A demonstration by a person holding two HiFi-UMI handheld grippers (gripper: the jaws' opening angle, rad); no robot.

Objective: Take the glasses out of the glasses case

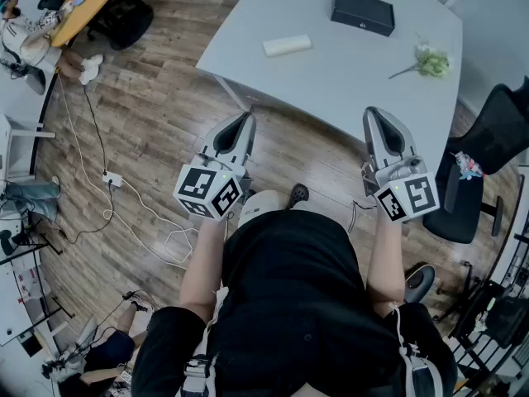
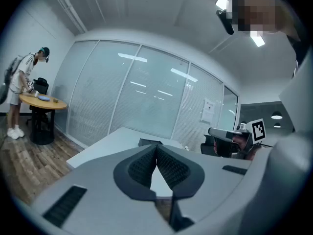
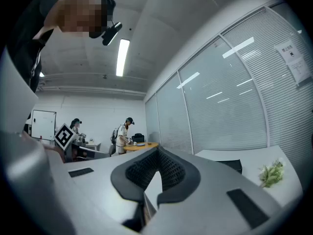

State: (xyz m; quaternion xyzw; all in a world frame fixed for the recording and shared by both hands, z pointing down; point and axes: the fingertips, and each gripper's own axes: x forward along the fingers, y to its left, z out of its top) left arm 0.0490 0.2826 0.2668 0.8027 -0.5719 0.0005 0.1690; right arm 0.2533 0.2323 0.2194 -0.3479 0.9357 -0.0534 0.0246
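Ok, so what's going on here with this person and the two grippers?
A person stands short of the white table, holding the left tongs and the right tongs out toward it. Both are shut and empty. On the table lie a black rectangular case, a pale oblong block and a small green flower sprig, all untouched. Nothing has been opened yet.

a wood-plank floor (image 1: 165,122) runs under a pale grey table (image 1: 331,77), with a black office chair (image 1: 463,205) at its right. frosted glass walls (image 2: 146,97) line the room. a round wooden table (image 2: 46,103) stands beside them, and strip lights (image 3: 122,57) glow overhead.
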